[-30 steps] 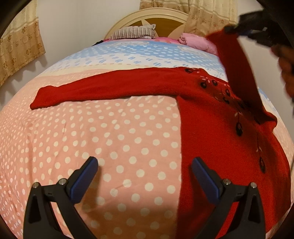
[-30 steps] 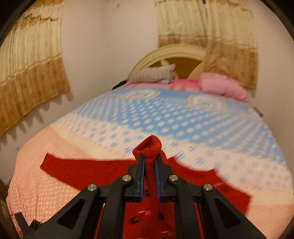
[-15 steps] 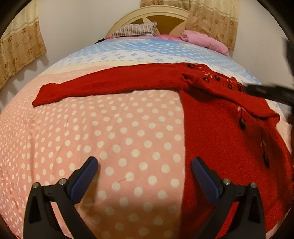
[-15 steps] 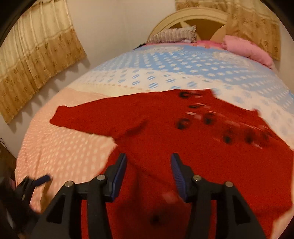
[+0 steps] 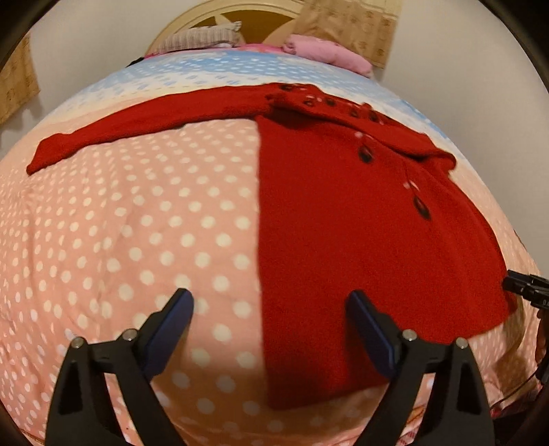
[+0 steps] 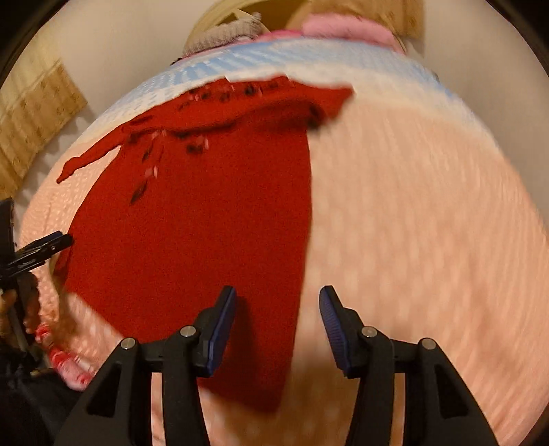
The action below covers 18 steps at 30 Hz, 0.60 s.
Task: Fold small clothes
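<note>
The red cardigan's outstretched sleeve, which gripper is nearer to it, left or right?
Left. The left gripper hovers by the red cardigan's side edge from which the outstretched sleeve runs, jaws closing on nothing. The right gripper hovers over the opposite edge.

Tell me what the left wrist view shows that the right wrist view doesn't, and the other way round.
Only the left wrist view: the sweater's outstretched sleeve sharply, right to its cuff, and the left gripper closing over the sweater's near left edge, nothing between its fingers.

Only the right wrist view: the folded-in side edge and bare quilt beside it, under the open, empty right gripper; heavily blurred.

Both: the red sweater, its dark buttons, the pink pillow, and the headboard.
</note>
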Each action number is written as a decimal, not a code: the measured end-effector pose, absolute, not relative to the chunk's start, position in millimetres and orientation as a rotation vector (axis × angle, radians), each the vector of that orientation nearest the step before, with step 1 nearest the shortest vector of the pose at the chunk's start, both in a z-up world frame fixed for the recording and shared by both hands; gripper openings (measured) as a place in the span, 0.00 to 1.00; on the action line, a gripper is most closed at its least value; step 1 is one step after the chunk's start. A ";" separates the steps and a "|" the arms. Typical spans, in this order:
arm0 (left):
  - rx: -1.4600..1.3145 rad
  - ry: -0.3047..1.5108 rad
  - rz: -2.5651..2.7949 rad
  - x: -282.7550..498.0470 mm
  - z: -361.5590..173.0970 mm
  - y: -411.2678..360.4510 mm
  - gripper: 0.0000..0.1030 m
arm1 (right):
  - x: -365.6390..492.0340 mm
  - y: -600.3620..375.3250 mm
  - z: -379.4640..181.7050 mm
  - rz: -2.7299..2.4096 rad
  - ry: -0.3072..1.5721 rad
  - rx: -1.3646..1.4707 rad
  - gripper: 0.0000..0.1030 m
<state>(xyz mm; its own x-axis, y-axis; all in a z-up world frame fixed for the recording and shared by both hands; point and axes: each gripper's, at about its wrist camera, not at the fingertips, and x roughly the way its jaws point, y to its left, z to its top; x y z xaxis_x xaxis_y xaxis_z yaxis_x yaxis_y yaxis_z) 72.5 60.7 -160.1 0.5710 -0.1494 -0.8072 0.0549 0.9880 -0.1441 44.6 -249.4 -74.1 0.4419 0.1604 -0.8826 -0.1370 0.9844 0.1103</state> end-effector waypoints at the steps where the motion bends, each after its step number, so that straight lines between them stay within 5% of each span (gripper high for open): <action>1: -0.095 0.945 -0.116 70.2 -160.3 57.3 0.84 | 33.7 -253.0 -78.1 0.182 1.084 0.045 0.50; 3: -0.058 0.913 -0.141 64.7 -158.1 48.2 0.48 | 19.3 -252.5 -80.3 0.191 1.047 0.072 0.50; 4: -0.036 0.908 -0.155 63.6 -156.0 44.7 0.17 | 16.4 -252.0 -81.3 0.196 1.040 0.084 0.50; 5: -0.032 0.912 -0.179 63.1 -153.8 41.8 0.09 | 14.5 -250.2 -81.5 0.197 1.030 0.091 0.39; 6: -0.030 0.914 -0.180 62.2 -151.1 41.4 0.09 | 12.9 -245.7 -82.7 0.213 1.030 0.082 0.04; 14: 0.008 0.877 -0.208 37.3 -134.5 51.4 0.09 | -17.3 -245.1 -65.3 0.238 1.029 0.019 0.05; 18: 0.012 0.955 -0.145 50.1 -152.3 58.4 0.25 | -20.0 -244.2 -72.3 0.243 1.048 -0.012 0.08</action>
